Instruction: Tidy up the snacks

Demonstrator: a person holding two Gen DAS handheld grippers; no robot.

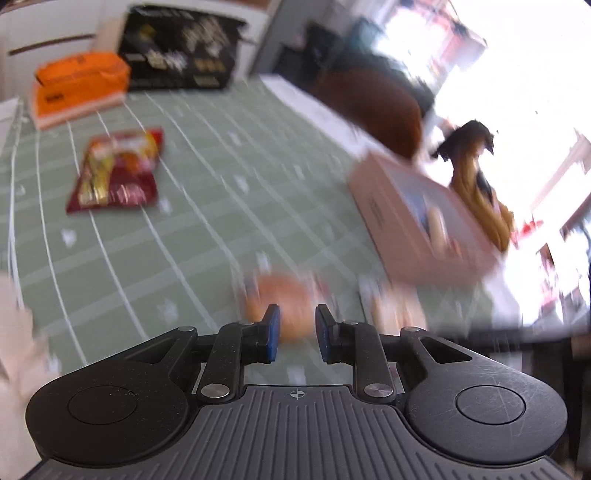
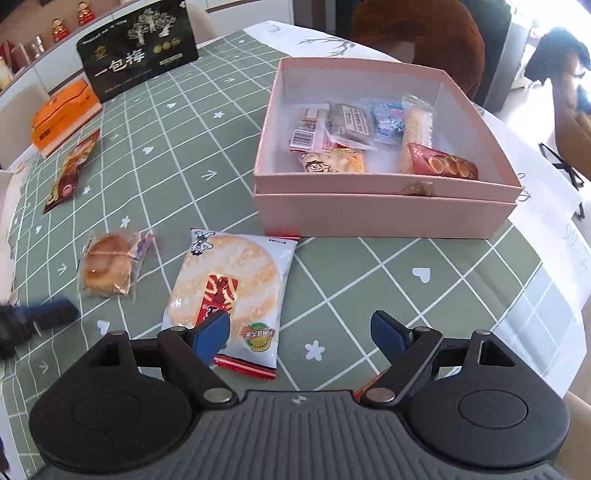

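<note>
A pink box (image 2: 384, 216) on the green checked tablecloth holds several wrapped snacks. In front of it lie a rice cracker pack (image 2: 229, 291) and a wrapped bun (image 2: 107, 264). A red snack bag (image 2: 72, 170) lies farther left. My right gripper (image 2: 301, 334) is open and empty, its left finger over the cracker pack's near end. My left gripper (image 1: 297, 334) is open, just short of the blurred bun (image 1: 282, 308); it also shows at the right wrist view's left edge (image 2: 37, 317). The pink box (image 1: 417, 218) and red bag (image 1: 118, 171) show blurred in the left wrist view.
An orange box (image 2: 64, 114) and a black bag with Chinese characters (image 2: 138, 48) stand at the table's far side. A brown chair (image 2: 424, 33) stands behind the pink box. White paper (image 2: 546, 177) lies at the table's right edge.
</note>
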